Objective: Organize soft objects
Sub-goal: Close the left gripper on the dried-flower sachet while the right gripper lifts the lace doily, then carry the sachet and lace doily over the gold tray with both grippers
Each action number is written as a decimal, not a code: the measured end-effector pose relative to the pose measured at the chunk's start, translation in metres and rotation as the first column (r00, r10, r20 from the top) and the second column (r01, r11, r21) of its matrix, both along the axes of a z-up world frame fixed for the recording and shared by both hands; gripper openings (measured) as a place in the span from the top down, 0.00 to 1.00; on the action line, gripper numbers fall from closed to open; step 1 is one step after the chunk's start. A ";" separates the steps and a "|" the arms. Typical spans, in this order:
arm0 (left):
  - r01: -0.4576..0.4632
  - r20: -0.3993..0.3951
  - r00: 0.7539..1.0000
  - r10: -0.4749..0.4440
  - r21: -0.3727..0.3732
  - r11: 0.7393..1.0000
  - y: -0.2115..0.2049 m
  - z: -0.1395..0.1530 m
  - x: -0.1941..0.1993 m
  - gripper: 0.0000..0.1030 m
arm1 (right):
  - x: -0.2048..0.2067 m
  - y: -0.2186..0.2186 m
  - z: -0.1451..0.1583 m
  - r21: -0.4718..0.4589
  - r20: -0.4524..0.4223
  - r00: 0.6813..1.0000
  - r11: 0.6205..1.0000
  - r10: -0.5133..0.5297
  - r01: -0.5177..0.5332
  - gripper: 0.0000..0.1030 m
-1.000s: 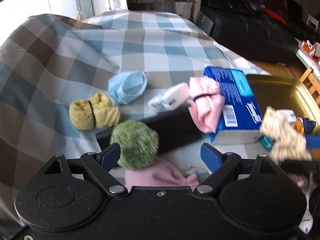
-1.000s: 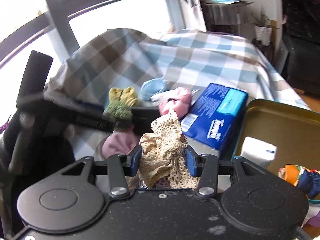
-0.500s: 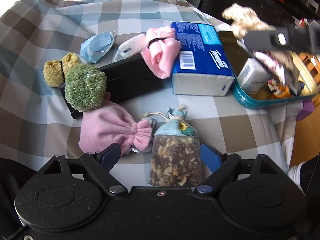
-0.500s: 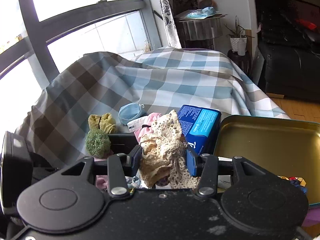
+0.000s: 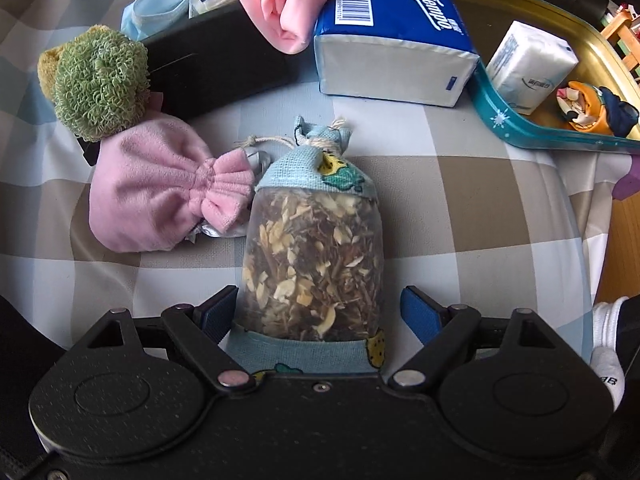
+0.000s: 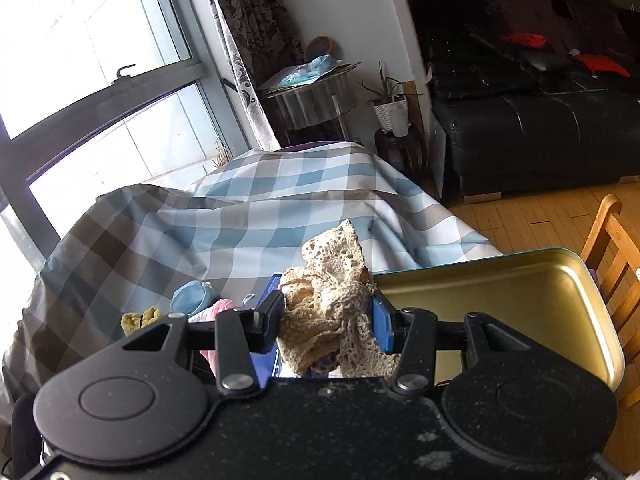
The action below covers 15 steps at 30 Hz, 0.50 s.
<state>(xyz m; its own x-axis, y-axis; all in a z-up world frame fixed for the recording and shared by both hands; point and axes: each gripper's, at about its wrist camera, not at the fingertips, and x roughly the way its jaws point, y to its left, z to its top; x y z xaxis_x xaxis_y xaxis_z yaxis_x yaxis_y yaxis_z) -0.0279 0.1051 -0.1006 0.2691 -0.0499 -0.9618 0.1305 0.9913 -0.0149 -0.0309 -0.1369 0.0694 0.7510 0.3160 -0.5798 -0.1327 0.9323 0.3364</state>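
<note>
Between the blue pads of our left gripper (image 5: 316,312) lies a sachet (image 5: 314,256) near the front edge of the checked bedcover (image 5: 460,216). Its jaws stand wide, and the pads do not press it. We see a clear mesh body full of dried petals, with a light blue cloth top tied by string. Just beside it rests a pink pouch (image 5: 160,188), and farther a green scrubber (image 5: 100,84). Our right gripper (image 6: 328,322) is closed on a beige lace doily (image 6: 332,312), held above the gold tray (image 6: 520,304).

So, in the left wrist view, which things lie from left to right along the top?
Green scrubber ball → pink rolled cloth → blue tissue pack → white tissue packet in the tin tray.
</note>
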 end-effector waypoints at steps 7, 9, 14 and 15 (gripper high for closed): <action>-0.035 0.030 0.999 0.035 -0.025 0.999 0.001 0.002 0.006 0.39 | 0.001 0.030 -0.014 -0.049 -0.052 0.995 0.995 0.090 -0.092 0.56; -0.016 0.053 0.998 0.018 -0.031 0.999 0.000 0.007 0.007 0.54 | 0.002 0.042 -0.024 -0.058 -0.094 0.988 0.990 0.125 -0.131 0.56; -0.043 0.041 0.998 0.046 -0.079 0.996 0.010 0.010 0.011 0.59 | 0.000 0.062 -0.046 -0.080 -0.176 0.968 0.978 0.177 -0.193 0.56; -0.050 0.041 0.998 0.054 -0.087 0.995 0.014 0.012 0.012 0.59 | -0.001 0.065 -0.048 -0.086 -0.180 0.966 0.975 0.187 -0.205 0.56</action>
